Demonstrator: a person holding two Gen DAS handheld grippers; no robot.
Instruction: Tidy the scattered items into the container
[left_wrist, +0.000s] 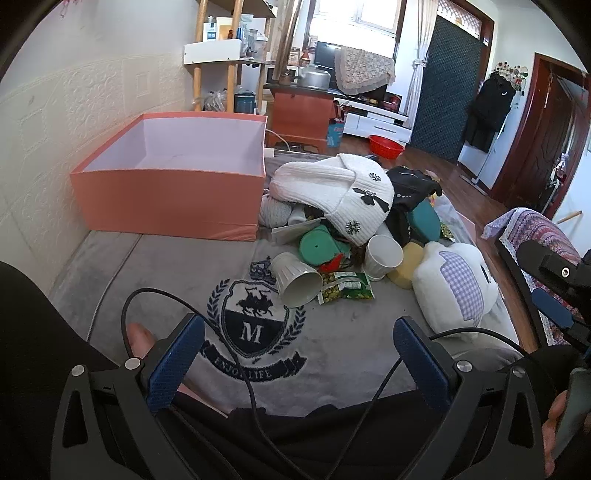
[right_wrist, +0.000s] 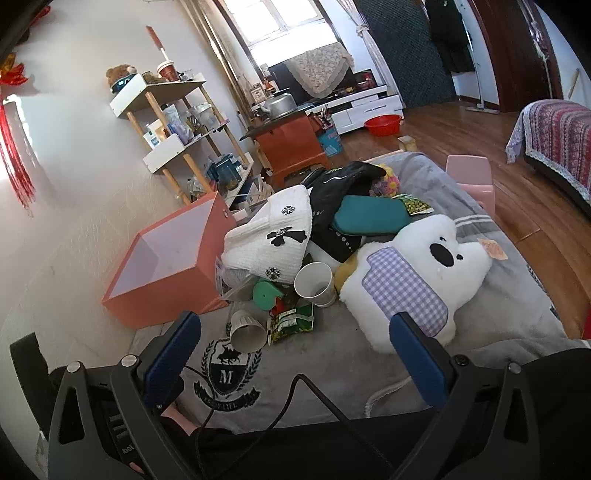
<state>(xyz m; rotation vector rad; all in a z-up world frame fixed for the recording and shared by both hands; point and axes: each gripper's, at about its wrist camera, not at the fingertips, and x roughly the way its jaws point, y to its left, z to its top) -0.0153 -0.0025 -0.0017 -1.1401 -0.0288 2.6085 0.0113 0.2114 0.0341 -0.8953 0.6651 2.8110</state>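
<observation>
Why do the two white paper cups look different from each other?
The cup near the crest lies tipped on its side, mouth facing the camera; the cup by the plush pillow stands tilted, its mouth upward. The tipped one lies apart in front of the pile; the other leans against it, below the white hat. Both are white, ribbed and look empty.

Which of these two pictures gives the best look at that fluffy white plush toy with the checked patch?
The right wrist view: the plush toy appears whole, with black face markings and lilac checked patch. The left wrist view catches it side-on near the right edge, its face mostly turned away.
</observation>
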